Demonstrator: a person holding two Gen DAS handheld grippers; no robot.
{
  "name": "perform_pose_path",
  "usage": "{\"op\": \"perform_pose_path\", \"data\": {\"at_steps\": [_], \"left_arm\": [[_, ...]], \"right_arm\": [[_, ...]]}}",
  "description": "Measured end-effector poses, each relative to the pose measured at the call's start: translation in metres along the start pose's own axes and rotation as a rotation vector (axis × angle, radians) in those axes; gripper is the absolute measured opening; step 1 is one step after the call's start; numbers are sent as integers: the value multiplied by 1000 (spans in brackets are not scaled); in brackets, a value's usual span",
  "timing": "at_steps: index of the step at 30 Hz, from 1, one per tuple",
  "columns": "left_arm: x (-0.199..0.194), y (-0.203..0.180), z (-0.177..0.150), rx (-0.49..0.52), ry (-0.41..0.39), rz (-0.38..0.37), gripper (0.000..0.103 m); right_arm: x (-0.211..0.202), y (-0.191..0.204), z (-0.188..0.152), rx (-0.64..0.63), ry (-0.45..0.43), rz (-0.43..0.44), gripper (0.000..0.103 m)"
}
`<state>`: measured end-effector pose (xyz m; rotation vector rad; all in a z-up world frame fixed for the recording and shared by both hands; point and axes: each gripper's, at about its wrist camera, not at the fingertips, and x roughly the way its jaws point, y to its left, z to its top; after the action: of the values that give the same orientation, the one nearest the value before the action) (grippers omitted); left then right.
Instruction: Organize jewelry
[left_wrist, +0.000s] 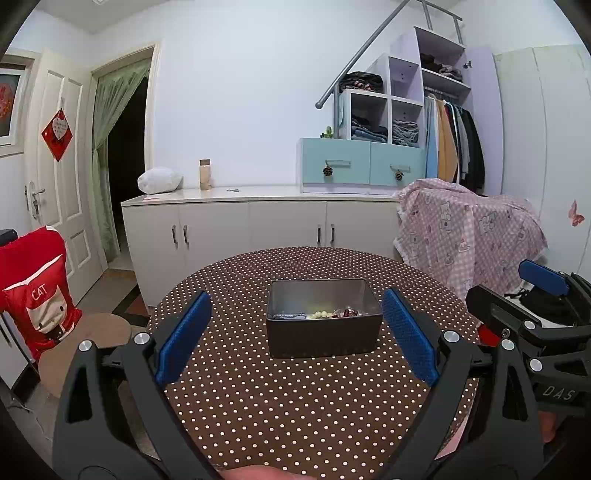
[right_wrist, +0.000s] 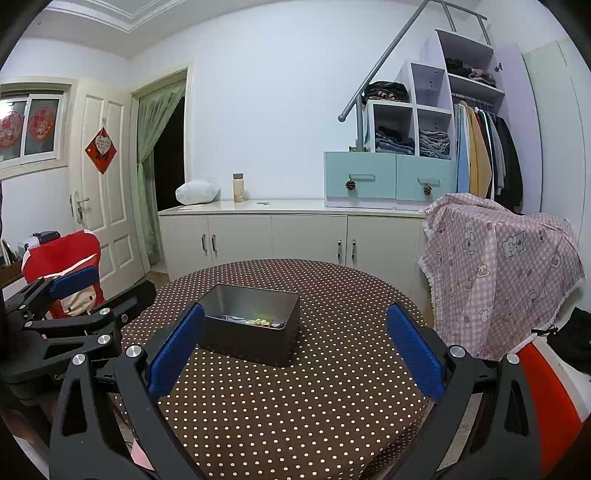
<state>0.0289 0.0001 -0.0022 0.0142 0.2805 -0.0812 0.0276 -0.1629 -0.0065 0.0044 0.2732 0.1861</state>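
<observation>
A dark metal box (left_wrist: 324, 334) (right_wrist: 251, 341) sits on the round polka-dot table (left_wrist: 295, 406) (right_wrist: 295, 398). Inside it lie bead bracelets (left_wrist: 325, 314) (right_wrist: 258, 321): pale beads, dark red beads and a grey strand. My left gripper (left_wrist: 295, 334) is open, its blue pads held wide just in front of the box. My right gripper (right_wrist: 295, 349) is also open, with its left pad near the box's front left corner. Nothing is between either pair of fingers. Each gripper shows at the edge of the other's view.
A red "CAT" chair cover (left_wrist: 37, 291) stands left of the table. A pink checked cloth (left_wrist: 469, 229) drapes something at the right. Behind the table run white cabinets (left_wrist: 258, 225) with a bottle (left_wrist: 205, 174) and a white bag (left_wrist: 159, 180) on top.
</observation>
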Motion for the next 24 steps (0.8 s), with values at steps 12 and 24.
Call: {"op": "perform_pose_path", "data": {"at_steps": [12, 24], "left_arm": [[0, -1, 1, 1, 1, -2, 92], [0, -1, 1, 2, -2, 1, 92]], "right_arm": [[0, 0, 1, 0, 0, -1, 95], [1, 3, 1, -3, -2, 6, 95]]}}
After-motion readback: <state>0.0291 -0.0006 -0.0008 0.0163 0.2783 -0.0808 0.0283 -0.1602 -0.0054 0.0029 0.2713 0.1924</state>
